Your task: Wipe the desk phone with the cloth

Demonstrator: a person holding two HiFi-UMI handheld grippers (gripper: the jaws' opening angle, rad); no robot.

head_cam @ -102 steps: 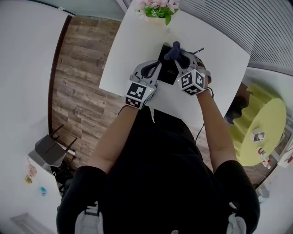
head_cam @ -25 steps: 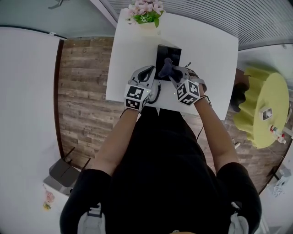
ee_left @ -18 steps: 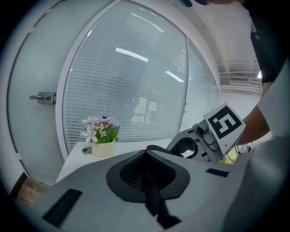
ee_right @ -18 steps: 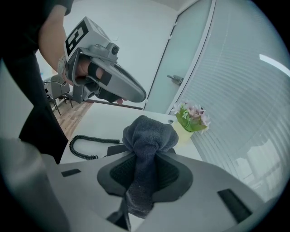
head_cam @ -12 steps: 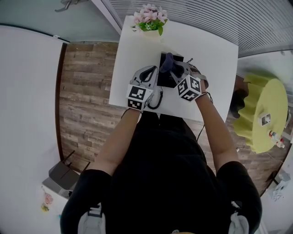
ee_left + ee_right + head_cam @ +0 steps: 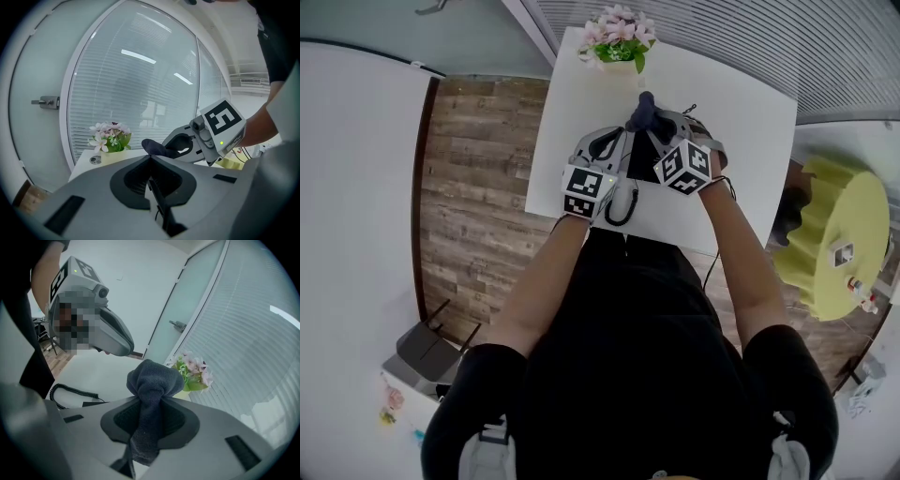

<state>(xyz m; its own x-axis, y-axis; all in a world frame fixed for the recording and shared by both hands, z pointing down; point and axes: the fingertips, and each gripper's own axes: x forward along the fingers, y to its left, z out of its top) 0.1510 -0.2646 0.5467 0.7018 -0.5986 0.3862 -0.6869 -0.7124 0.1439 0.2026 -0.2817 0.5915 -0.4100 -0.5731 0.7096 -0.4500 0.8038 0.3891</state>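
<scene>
A dark grey-blue cloth [image 6: 643, 110] is bunched up, and my right gripper [image 6: 650, 122] is shut on it. From the right gripper view the cloth [image 6: 153, 380] bulges out past the jaw tips. The desk phone's body is almost wholly hidden under the two grippers; its black coiled cord [image 6: 624, 204] loops on the white table [image 6: 741, 112] and also shows as the cord [image 6: 70, 392]. My left gripper [image 6: 617, 133] sits just left of the right one, jaws shut, with nothing seen between them. The left gripper view tilts upward and shows the cloth [image 6: 157, 147] and the right gripper [image 6: 206, 136].
A pot of pink flowers [image 6: 619, 37] stands at the table's far edge, just beyond the cloth. A glass wall with blinds [image 6: 140, 84] and a door handle [image 6: 178, 325] lie behind. Wooden floor [image 6: 478, 169] is to the left and a yellow round table [image 6: 844, 234] to the right.
My right gripper has carried the cloth away from me, toward the flower pot. The left gripper has kept its place beside it. More of the coiled cord now shows near me.
</scene>
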